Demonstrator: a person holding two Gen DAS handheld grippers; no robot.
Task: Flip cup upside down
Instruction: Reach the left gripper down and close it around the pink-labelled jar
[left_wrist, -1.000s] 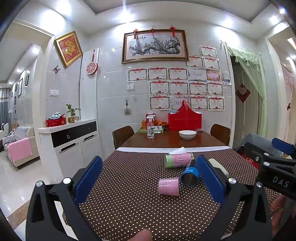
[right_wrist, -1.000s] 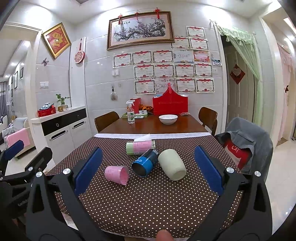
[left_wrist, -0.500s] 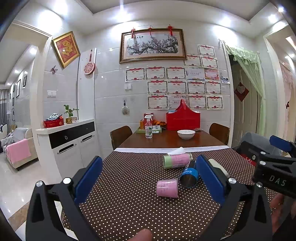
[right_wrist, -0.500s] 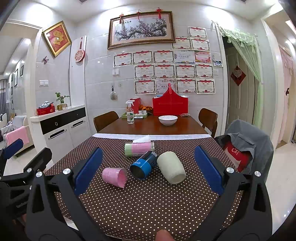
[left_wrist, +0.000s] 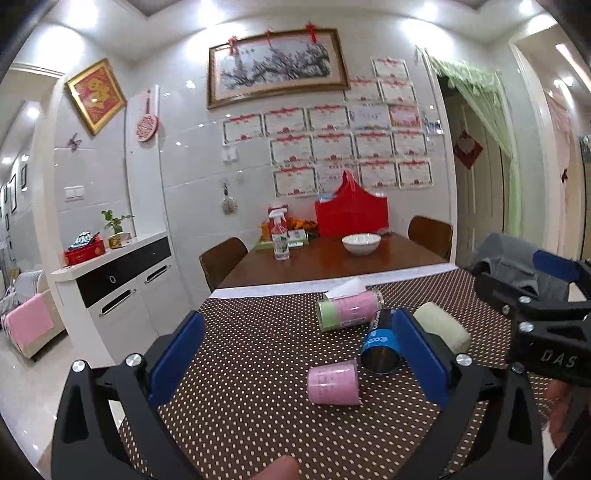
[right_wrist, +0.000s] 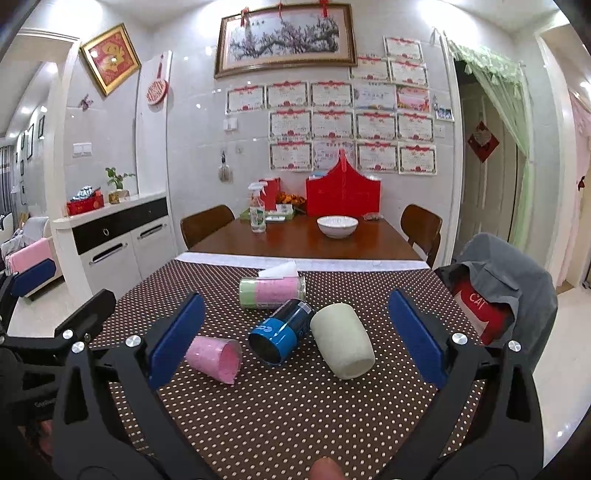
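Note:
Three cups lie on their sides on the dotted brown tablecloth (right_wrist: 280, 406): a pink cup (right_wrist: 216, 358) (left_wrist: 334, 378), a blue and black cup (right_wrist: 282, 330) (left_wrist: 380, 343) with its mouth toward me, and a pale green cup (right_wrist: 343, 345) (left_wrist: 441, 326). My right gripper (right_wrist: 293, 339) is open, and the blue and green cups lie ahead between its blue pads. My left gripper (left_wrist: 301, 356) is open too, with the pink cup ahead between its fingers. Neither holds anything.
A clear jar with a green lid and pink filling (right_wrist: 271, 291) lies behind the cups, a white tissue (right_wrist: 279, 269) beside it. Farther back stand a white bowl (right_wrist: 337, 225), a spray bottle (right_wrist: 257, 210) and a red box (right_wrist: 343, 194). A chair draped with grey clothing (right_wrist: 506, 291) is at the right.
Both grippers have come closer to the cups and a little lower, so the cups look larger. The left view has tilted slightly. Both grippers stay open.

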